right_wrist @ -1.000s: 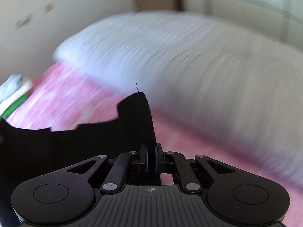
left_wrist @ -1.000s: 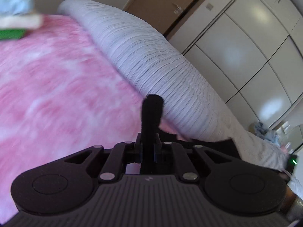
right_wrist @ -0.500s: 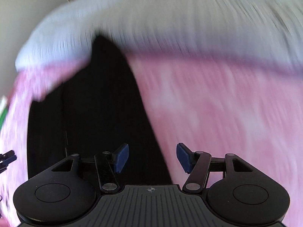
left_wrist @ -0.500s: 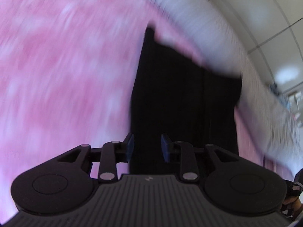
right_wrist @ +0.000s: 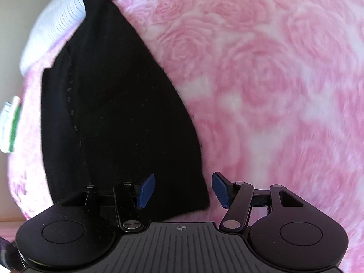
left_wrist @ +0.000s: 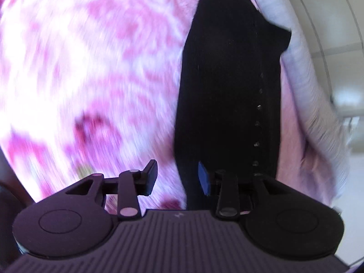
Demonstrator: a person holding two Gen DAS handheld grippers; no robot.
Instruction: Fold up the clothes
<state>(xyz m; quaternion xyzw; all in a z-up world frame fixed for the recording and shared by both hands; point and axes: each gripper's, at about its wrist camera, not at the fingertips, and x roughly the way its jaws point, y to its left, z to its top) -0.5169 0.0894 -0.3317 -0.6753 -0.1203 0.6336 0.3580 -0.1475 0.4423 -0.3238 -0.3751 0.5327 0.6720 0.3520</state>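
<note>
A black garment (left_wrist: 227,91) lies flat on the pink rose-patterned blanket (left_wrist: 91,68), folded lengthwise, with a row of small buttons showing near its right edge. Its far end touches the white ribbed pillow. My left gripper (left_wrist: 177,177) hovers open over the garment's near left edge, holding nothing. In the right wrist view the same black garment (right_wrist: 113,113) fills the left half. My right gripper (right_wrist: 183,190) is open above the garment's near right corner, with nothing between its blue pads.
A long white ribbed pillow (right_wrist: 54,22) runs along the far side of the blanket (right_wrist: 273,68). A folded green and white stack (right_wrist: 11,122) sits at the far left. White wardrobe doors (left_wrist: 336,34) stand beyond the bed.
Both grippers were shut on the black garment a second ago. They have let it go and opened, and the garment now lies flat on the blanket below them.
</note>
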